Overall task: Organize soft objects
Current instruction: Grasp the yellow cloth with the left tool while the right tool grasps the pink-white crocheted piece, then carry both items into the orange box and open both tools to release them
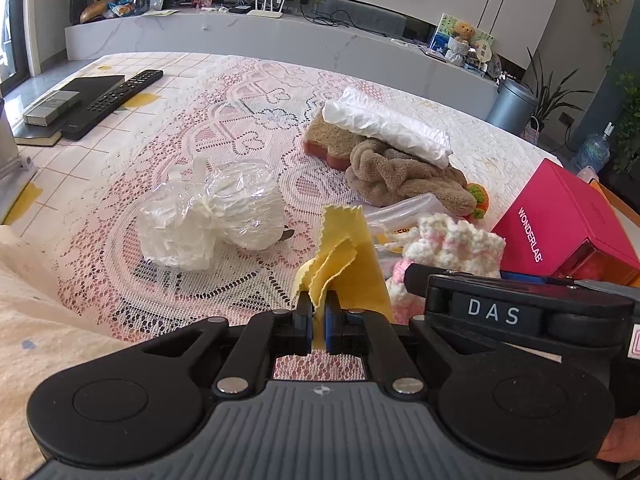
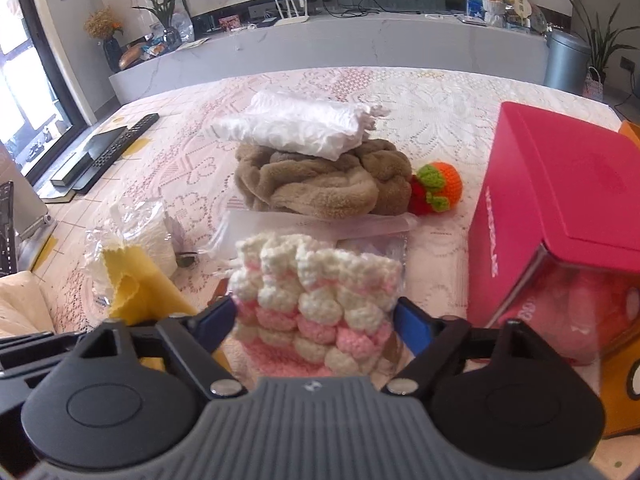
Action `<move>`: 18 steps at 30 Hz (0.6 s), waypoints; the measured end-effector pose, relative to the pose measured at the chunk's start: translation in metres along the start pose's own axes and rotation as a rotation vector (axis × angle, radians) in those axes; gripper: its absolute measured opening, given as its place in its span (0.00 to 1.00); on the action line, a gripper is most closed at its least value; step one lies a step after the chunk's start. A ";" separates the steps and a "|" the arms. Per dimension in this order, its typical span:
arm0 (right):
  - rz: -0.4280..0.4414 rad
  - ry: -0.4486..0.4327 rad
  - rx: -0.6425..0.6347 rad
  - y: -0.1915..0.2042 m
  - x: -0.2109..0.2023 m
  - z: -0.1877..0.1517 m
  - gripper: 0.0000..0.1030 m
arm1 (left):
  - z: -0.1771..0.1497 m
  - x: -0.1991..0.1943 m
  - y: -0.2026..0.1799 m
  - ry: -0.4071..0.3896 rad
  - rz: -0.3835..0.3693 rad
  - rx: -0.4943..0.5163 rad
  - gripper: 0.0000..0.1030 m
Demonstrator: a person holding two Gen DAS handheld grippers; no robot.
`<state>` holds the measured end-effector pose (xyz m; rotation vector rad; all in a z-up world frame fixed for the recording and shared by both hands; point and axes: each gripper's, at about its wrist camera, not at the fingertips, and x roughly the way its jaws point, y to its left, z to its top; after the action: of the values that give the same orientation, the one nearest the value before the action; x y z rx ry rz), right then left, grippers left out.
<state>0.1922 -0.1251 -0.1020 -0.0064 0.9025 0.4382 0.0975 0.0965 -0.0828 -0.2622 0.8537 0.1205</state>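
Note:
My left gripper (image 1: pixel 318 312) is shut on a yellow cloth (image 1: pixel 344 256), held above the lace tablecloth; the cloth also shows in the right wrist view (image 2: pixel 136 288). My right gripper (image 2: pixel 316 320) is open, its blue pads (image 2: pixel 412 324) on either side of a pink-and-white knitted piece (image 2: pixel 320 292), which also shows in the left wrist view (image 1: pixel 448 248). Whether the pads touch it I cannot tell. Behind lie a brown fleece cloth (image 2: pixel 320 180) with a white folded cloth (image 2: pixel 296 124) on top, and a crocheted orange-and-red fruit (image 2: pixel 436 188).
A pink box (image 2: pixel 560 200) stands at the right. A clear plastic-wrapped white bundle (image 1: pixel 216 212) lies left of centre. A sponge (image 1: pixel 328 140) sits behind the brown cloth. A remote (image 1: pixel 112 100) and a dark book (image 1: pixel 96 84) lie far left.

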 end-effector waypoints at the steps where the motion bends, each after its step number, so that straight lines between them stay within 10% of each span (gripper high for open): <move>1: -0.007 -0.008 -0.013 0.002 -0.002 -0.001 0.66 | -0.001 0.000 0.000 0.001 -0.002 0.002 0.06; 6: -0.053 -0.044 -0.057 0.011 -0.016 -0.009 0.25 | -0.001 0.000 0.000 -0.001 -0.009 0.003 0.06; 18: -0.049 -0.154 -0.100 0.019 -0.079 -0.016 0.21 | -0.005 -0.022 -0.006 -0.057 -0.014 0.033 0.06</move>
<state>0.1307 -0.1397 -0.0482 -0.0855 0.7272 0.4321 0.0809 0.0893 -0.0682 -0.2326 0.7963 0.1001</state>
